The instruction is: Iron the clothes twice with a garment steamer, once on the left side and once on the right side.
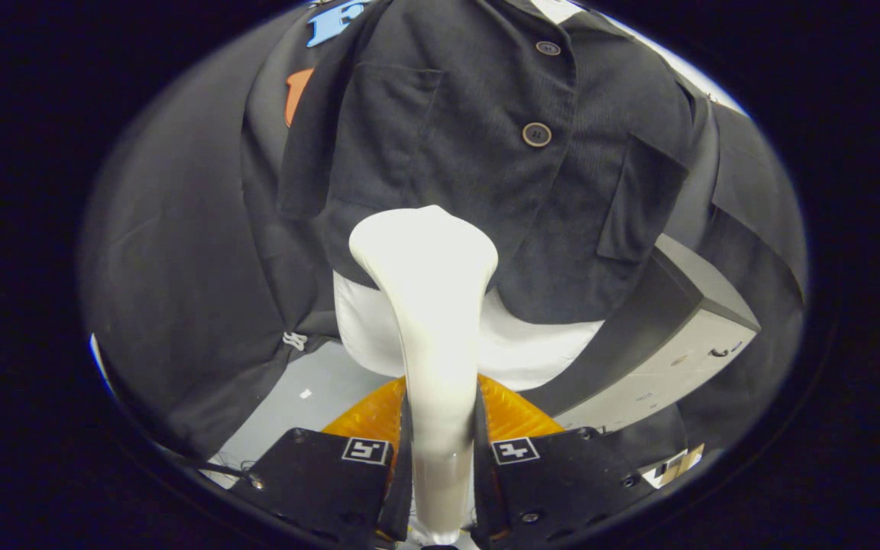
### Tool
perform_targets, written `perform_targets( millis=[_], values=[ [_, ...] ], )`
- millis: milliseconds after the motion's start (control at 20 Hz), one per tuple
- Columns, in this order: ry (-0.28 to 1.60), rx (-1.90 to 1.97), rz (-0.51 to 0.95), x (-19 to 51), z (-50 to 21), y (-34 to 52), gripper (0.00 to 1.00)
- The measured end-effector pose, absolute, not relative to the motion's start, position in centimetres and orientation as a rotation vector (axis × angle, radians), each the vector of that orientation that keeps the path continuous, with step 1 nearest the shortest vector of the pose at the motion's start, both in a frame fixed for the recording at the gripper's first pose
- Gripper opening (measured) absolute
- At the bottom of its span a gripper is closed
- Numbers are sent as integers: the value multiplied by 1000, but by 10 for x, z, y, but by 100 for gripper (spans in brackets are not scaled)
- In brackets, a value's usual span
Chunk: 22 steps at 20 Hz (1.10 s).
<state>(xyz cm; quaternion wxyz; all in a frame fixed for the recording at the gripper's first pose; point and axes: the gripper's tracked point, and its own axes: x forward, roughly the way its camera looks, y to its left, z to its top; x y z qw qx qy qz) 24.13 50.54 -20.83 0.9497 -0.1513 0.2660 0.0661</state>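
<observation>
The dark charcoal button-front corduroy jacket (486,153) hangs on a white torso form (532,351), beyond the fingers. The white plastic garment steamer (432,305) is clamped between both fingers of the gripper (440,451); its flared head sits at the jacket's lower hem, near the centre placket. Contact with the cloth cannot be confirmed.

Risks, as judged:
- A stroke begun this close to centre may cover neither side properly.
- The head may snag the hem edge or the two brown buttons (536,134).
- The smooth handle may slip or rotate in the fingers.
</observation>
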Motion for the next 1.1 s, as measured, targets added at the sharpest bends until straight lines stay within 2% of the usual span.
perform_targets(
  millis=[500,800,1100],
  values=[
    [409,-210,238,186,-101,465,36],
    [326,-137,249,155,-32,375,36],
    [287,-70,224,121,7,235,36]
  ],
)
